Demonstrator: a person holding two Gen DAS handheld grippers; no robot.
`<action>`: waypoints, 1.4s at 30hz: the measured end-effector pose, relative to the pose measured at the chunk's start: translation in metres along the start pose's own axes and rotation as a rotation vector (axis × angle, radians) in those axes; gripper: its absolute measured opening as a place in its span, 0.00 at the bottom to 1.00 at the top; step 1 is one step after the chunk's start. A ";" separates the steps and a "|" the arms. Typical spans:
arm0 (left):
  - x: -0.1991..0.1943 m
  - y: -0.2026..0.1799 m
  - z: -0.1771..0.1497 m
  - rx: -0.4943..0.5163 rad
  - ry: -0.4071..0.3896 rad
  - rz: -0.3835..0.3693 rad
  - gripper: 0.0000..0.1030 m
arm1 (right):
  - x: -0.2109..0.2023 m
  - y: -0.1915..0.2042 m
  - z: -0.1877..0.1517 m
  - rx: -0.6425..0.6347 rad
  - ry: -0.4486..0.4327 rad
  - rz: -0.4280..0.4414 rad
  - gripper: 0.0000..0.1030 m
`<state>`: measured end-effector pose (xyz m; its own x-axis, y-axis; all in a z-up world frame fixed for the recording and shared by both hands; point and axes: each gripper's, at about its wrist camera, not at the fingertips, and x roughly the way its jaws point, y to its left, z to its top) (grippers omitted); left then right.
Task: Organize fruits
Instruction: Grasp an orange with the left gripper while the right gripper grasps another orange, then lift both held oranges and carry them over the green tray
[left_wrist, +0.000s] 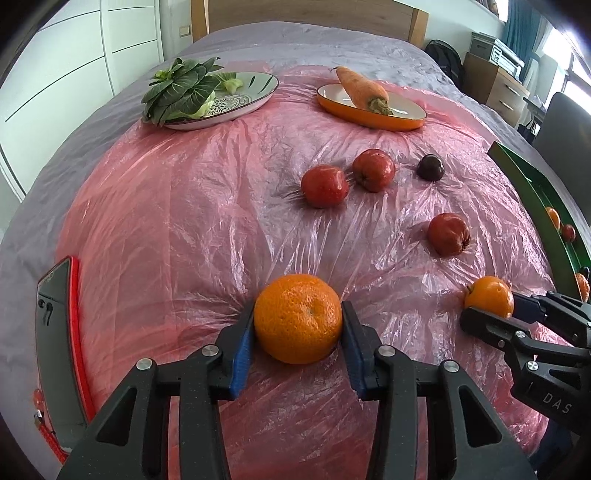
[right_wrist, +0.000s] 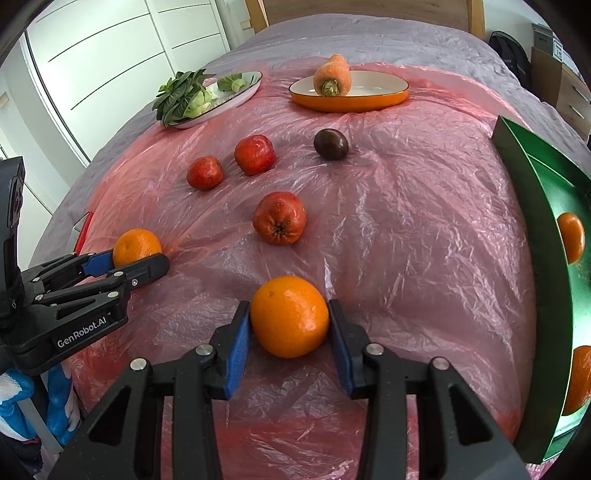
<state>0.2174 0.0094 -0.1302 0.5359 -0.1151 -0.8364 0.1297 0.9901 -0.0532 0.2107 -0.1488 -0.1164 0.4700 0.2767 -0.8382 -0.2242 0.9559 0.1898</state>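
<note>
Two oranges lie on the pink plastic sheet (left_wrist: 192, 206) over the bed. My left gripper (left_wrist: 298, 310) is shut on the larger orange (left_wrist: 298, 325), its blue pads pressing both sides. In the right wrist view the left gripper (right_wrist: 138, 258) and this orange (right_wrist: 135, 245) appear at the left. My right gripper (right_wrist: 290, 306) is shut on the other orange (right_wrist: 290, 321), which still rests on the sheet. The left wrist view shows the right gripper (left_wrist: 489, 310) and its orange (left_wrist: 487, 293) at the right. A green tray (right_wrist: 532, 206) at the right edge holds more oranges (right_wrist: 571, 236).
Three red apples (right_wrist: 279, 218) (right_wrist: 255, 154) (right_wrist: 204, 172) and a dark round fruit (right_wrist: 331, 144) lie on the sheet beyond the grippers. Farther back stand a plate of leafy greens (left_wrist: 255, 92) and an orange dish (left_wrist: 402, 118) with a carrot (left_wrist: 364, 90). A red-edged phone (left_wrist: 59, 332) lies at the left.
</note>
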 end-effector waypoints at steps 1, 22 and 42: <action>0.000 0.000 0.000 0.000 -0.001 0.001 0.37 | 0.000 0.000 0.000 0.000 0.000 0.000 0.45; 0.004 -0.006 -0.008 0.037 -0.017 0.037 0.37 | 0.003 0.001 -0.002 -0.015 0.001 -0.014 0.45; -0.013 -0.007 -0.006 0.025 -0.024 0.024 0.36 | -0.010 0.002 0.000 -0.006 -0.017 -0.007 0.45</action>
<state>0.2045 0.0046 -0.1221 0.5588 -0.0934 -0.8241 0.1373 0.9903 -0.0192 0.2053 -0.1496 -0.1077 0.4859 0.2721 -0.8306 -0.2264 0.9571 0.1811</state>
